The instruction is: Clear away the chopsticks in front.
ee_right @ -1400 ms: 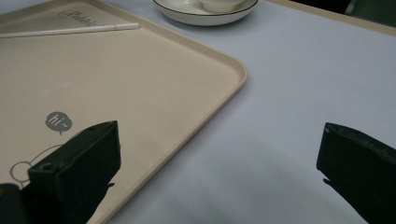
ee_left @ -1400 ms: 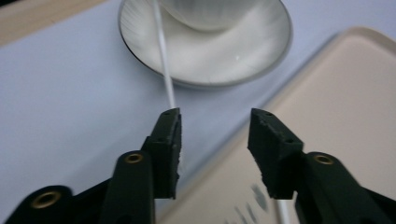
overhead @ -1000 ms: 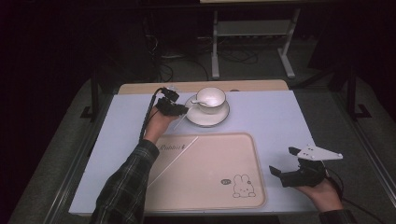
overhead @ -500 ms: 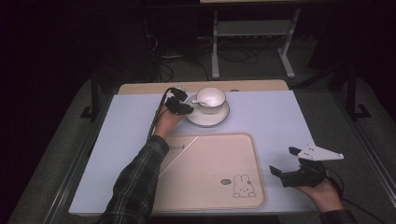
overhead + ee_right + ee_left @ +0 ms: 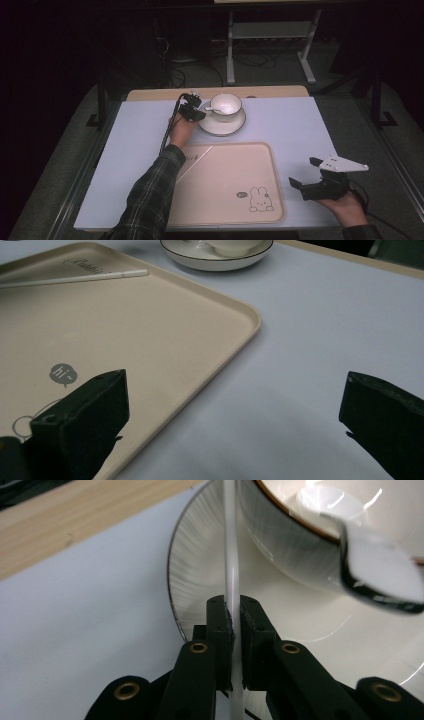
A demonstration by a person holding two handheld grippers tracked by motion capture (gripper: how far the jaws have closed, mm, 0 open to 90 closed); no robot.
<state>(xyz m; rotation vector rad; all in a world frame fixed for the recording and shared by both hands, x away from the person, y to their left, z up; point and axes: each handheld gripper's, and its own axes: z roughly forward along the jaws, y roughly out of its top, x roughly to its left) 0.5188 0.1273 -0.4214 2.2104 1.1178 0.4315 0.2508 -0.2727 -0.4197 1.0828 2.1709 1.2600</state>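
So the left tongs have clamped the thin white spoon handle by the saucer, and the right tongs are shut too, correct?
Not quite. The left tongs do clamp the thin white spoon handle over the white saucer, but the right tongs stand wide open, as the right gripper view shows.

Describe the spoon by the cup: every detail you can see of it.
The spoon is white and glossy, ceramic or plastic by its look, with a thin straight handle. Its bowl hangs over the rim of the cup, and the handle slopes down over the saucer. The left gripper has just closed on the handle, pads clamping it on both sides near its lower end. In the high view the spoon lies at the cup's left side.
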